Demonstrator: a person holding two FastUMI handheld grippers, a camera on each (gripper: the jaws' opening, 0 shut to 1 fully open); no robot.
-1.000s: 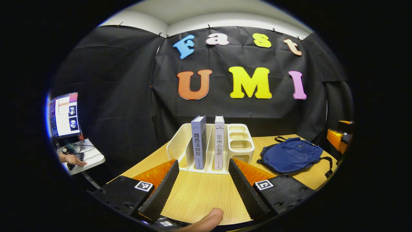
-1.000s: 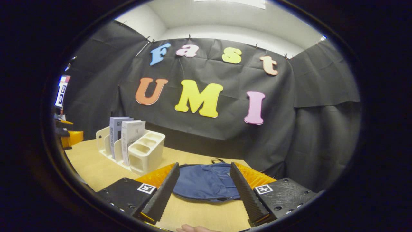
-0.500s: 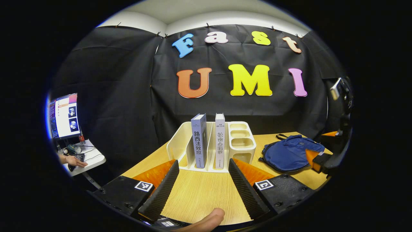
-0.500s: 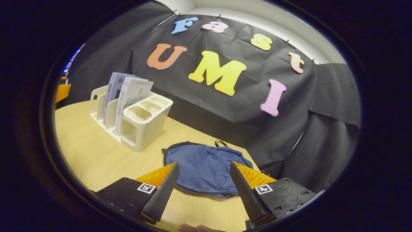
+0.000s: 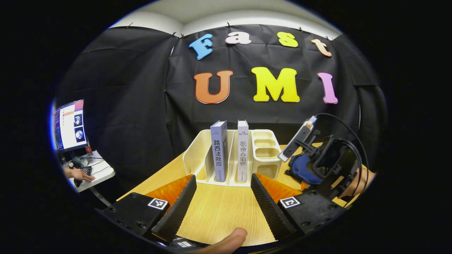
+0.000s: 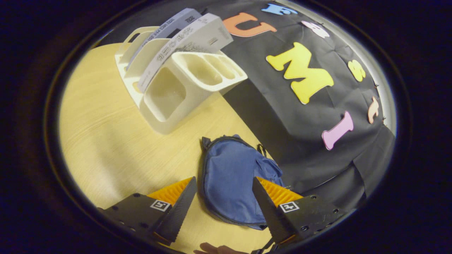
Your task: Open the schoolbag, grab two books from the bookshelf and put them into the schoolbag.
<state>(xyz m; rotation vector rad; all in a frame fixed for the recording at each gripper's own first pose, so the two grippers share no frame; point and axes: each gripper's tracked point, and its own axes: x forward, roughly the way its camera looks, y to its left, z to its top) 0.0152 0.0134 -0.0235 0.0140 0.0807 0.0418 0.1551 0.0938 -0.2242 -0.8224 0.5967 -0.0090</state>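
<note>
Schoolbag, the dark blue fabric one, lies flat and zipped on the light wooden table, lower middle of the right gripper view. Right hand-held gripper hovers spread just above it. Left hand-held gripper is spread too, facing two upright books in the cream plastic bookshelf.

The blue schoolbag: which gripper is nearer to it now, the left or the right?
Right. The right gripper hangs open just over the blue schoolbag, which lies flat on the table. The left gripper is open in front of the bookshelf, off to the bag's side.
</note>
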